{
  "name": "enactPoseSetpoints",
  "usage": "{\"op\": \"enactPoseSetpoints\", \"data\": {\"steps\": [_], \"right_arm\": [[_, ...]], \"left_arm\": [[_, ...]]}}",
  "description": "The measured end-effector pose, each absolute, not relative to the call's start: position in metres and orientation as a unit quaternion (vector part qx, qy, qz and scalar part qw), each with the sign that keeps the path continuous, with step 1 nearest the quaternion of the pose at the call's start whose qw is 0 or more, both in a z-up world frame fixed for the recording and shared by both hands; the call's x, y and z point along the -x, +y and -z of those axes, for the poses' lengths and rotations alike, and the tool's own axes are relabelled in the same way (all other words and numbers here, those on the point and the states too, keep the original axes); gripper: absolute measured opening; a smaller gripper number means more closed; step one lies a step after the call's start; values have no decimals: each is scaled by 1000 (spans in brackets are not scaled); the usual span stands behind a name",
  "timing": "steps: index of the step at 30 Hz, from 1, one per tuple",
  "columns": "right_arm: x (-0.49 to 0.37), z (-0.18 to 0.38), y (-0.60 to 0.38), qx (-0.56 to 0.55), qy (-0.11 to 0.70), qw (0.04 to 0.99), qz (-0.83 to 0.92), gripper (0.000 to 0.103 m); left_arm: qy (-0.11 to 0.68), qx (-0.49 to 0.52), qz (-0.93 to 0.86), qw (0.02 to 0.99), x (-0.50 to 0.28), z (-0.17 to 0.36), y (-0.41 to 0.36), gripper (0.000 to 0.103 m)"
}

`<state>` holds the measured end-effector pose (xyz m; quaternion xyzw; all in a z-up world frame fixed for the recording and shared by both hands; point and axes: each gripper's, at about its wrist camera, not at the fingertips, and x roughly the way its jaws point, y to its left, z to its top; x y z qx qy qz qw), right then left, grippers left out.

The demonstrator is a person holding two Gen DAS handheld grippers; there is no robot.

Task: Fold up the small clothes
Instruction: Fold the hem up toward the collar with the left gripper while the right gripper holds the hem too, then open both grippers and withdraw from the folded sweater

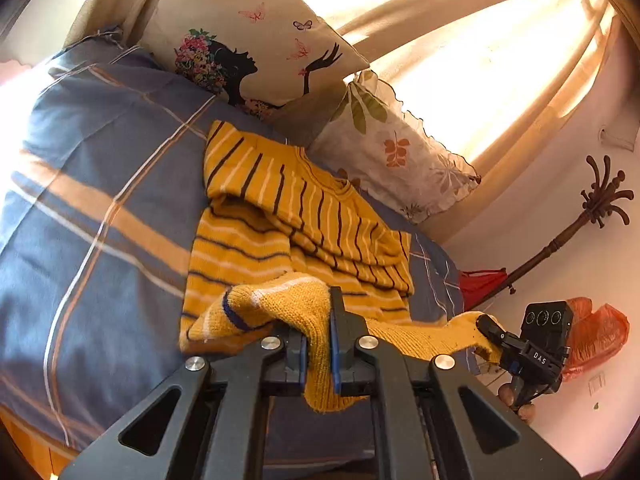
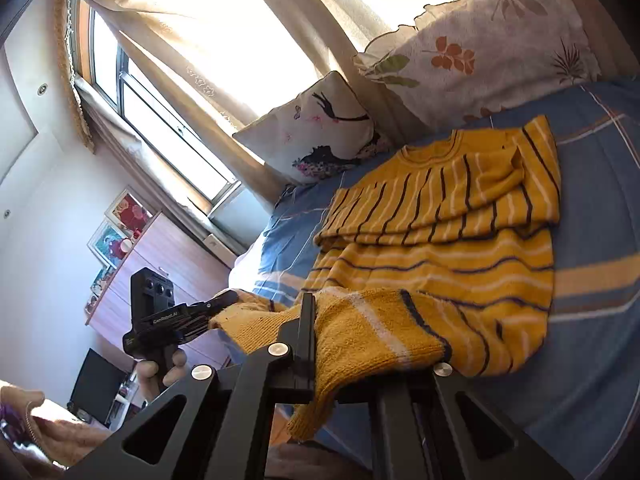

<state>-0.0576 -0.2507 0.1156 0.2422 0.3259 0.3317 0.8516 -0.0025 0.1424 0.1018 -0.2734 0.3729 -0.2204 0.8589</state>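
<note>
So the sweater (image 1: 304, 216) lies on the bed (image 1: 100, 184) right ahead of both grippers, its near hem pinched by the left gripper (image 1: 318, 344) and the right gripper (image 2: 316, 332). Two pillows (image 1: 256, 40) sit behind it, curtain (image 1: 480, 80) further back.

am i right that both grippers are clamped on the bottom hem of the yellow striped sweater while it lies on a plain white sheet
Not quite: the sheet is blue with orange and white plaid lines, not plain white, as the left wrist view shows. The rest holds: the left gripper and the right gripper are each shut on the bottom hem of the yellow striped sweater.
</note>
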Motion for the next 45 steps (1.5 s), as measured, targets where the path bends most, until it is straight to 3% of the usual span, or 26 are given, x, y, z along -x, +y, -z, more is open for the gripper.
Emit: {"op": "enactPoseSetpoints", "data": {"steps": [5,11,16,17,20,21,22,23,24,29,31,33,39,45], "right_arm": [[-42,-120,-253,-245,328,865,-291,7],[-157,-89,-265,-259,385,864,-194,9],[-206,-45,-282,-274,434,850,-121,18],[-210,-43,-284,-279,436,847,-120,19],[-218,-41,-292,-322,427,835,-132,50],[-221,-41,-296,-342,427,826,-133,59],[-223,-41,-299,-357,424,822,-131,62],[-226,-40,-300,-367,423,819,-125,62],[-229,-40,-301,-369,424,819,-117,63],[-222,-57,-297,-312,412,853,-76,64],[-210,-71,-295,-274,395,875,-65,75],[-196,-80,-294,-229,387,891,-63,77],[-153,-81,-293,-148,403,901,-58,77],[-116,-75,-284,-163,407,895,-83,77]], "left_arm": [[389,246,190,867,-100,-117,115,8],[449,269,165,836,-218,-78,103,12],[462,302,184,814,-246,-69,112,16],[456,300,193,816,-245,-73,113,18],[445,304,209,816,-245,-80,118,26],[440,311,203,818,-246,-82,121,35],[433,316,190,823,-247,-85,126,42],[423,320,177,829,-247,-89,131,54],[415,325,165,834,-248,-92,137,57],[422,317,151,836,-233,-93,155,57],[434,284,145,843,-219,-88,155,57],[447,255,143,845,-202,-78,156,57],[449,178,152,862,-181,-69,137,57],[481,65,97,869,-237,-53,85,59]]}}
